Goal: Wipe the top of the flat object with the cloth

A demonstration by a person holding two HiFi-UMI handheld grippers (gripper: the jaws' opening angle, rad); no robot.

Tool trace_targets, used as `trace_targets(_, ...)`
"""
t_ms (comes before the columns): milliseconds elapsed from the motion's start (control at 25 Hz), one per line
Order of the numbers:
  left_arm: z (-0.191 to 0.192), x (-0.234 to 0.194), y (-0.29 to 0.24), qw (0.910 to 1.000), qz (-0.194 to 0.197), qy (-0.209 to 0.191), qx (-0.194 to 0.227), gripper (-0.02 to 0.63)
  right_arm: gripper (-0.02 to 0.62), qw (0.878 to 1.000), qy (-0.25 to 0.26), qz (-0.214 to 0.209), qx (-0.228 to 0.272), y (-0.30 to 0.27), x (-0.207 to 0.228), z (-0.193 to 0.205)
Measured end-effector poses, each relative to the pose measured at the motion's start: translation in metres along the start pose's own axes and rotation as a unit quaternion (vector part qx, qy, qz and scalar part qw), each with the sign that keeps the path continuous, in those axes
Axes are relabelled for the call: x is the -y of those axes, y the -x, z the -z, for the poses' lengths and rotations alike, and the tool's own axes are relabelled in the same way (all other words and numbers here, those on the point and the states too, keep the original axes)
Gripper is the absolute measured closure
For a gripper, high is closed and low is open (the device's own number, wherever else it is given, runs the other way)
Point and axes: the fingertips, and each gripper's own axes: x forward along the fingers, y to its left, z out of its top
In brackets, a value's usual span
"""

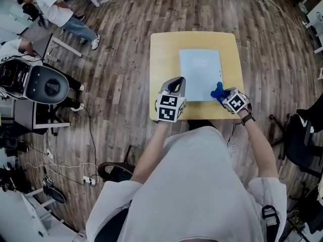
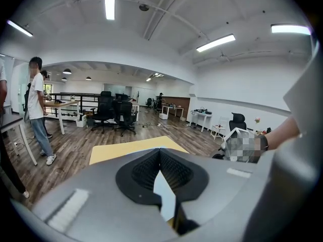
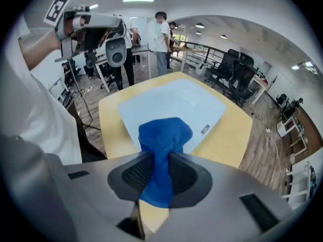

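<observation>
A pale blue flat object (image 1: pixel 201 73) lies on a small yellow table (image 1: pixel 164 54). My right gripper (image 1: pixel 223 93) is shut on a blue cloth (image 1: pixel 217 91), which bunches out ahead of the jaws over the object's near right corner. In the right gripper view the cloth (image 3: pixel 164 137) hangs just above the flat object (image 3: pixel 171 102). My left gripper (image 1: pixel 175 83) is at the object's near left edge. In the left gripper view its jaws meet at the tips, and a thin pale sliver of the flat object (image 2: pixel 164 194) shows between them.
The table's near edge is against the person's body. A black round-topped machine (image 1: pixel 45 84) and people (image 1: pixel 58 9) are to the far left. Office chairs (image 1: pixel 303 135) stand to the right, and cables (image 1: pixel 75 170) lie on the wood floor.
</observation>
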Motion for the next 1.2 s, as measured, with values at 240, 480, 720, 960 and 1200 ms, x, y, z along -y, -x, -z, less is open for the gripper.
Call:
trace_targets(240, -0.018, -0.010, 0.003, 0.9998, -0.008, -0.013, 0.016, 0.597, 0.503, 0.992, -0.049, 0.035, 0.108, 0.034, 0.007, -0.070)
trace_targets(480, -0.052, -0.033, 0.002, 0.9983, -0.030, -0.033, 0.039, 0.597, 0.503, 0.973, -0.058, 0.079, 0.209, 0.084, 0.017, -0.141)
trace_targets(720, -0.104, -0.041, 0.011, 0.9943, -0.041, -0.048, 0.086, 0.597, 0.503, 0.936, -0.085, 0.128, 0.316, 0.150, 0.035, -0.202)
trace_targets(960, -0.148, -0.037, 0.024, 0.9893, -0.050, -0.057, 0.125, 0.596, 0.505, 0.899, -0.107, 0.186, 0.382, 0.210, 0.056, -0.234)
trace_targets(1200, -0.178, -0.031, 0.039, 0.9835, -0.058, -0.063, 0.159, 0.597, 0.505, 0.872, -0.104, 0.217, 0.426, 0.251, 0.055, -0.253)
